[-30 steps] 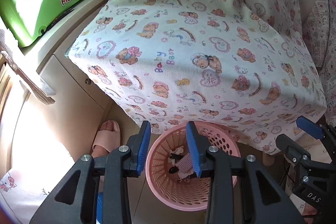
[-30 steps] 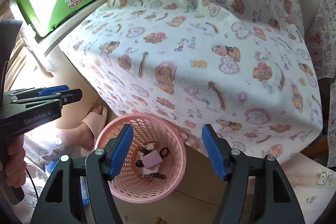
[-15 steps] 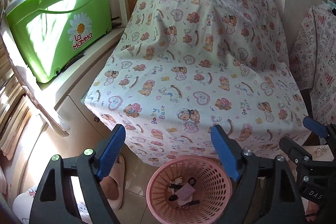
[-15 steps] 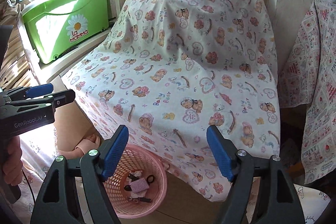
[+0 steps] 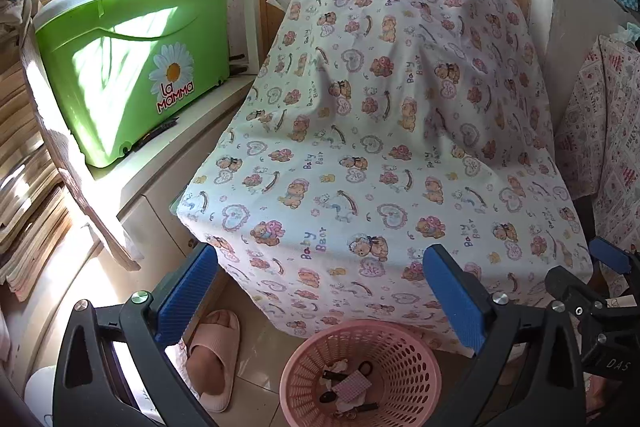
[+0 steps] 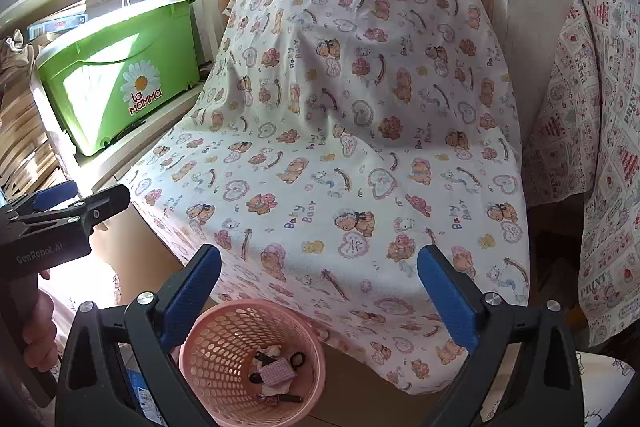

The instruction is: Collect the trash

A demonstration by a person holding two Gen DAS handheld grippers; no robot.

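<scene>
A pink perforated basket [image 5: 416,375] stands on the floor in front of a table draped in a bear-print sheet [image 5: 380,147]. Inside it lie bits of trash [image 5: 352,385]: a pink checked piece, crumpled paper and small black items. My left gripper [image 5: 320,255] hovers above and behind the basket, its jaws opening with nothing between them. In the right wrist view the basket [image 6: 208,367] and its trash [image 6: 276,373] sit at the lower left. My right gripper [image 6: 319,253] is likewise opening and holds nothing. The left gripper [image 6: 92,197] shows at that view's left edge.
A green La Mamma tub [image 5: 132,67] sits on a white cabinet at the left, with stacked papers beyond it. A pink slipper [image 5: 212,359] lies left of the basket. A patterned cloth [image 5: 608,147] hangs at the right. A hand [image 6: 38,323] grips the left tool's handle.
Both grippers have risen and tipped upward, so the basket has slid to the bottom of each view. Both pairs of jaws have spread much wider.
</scene>
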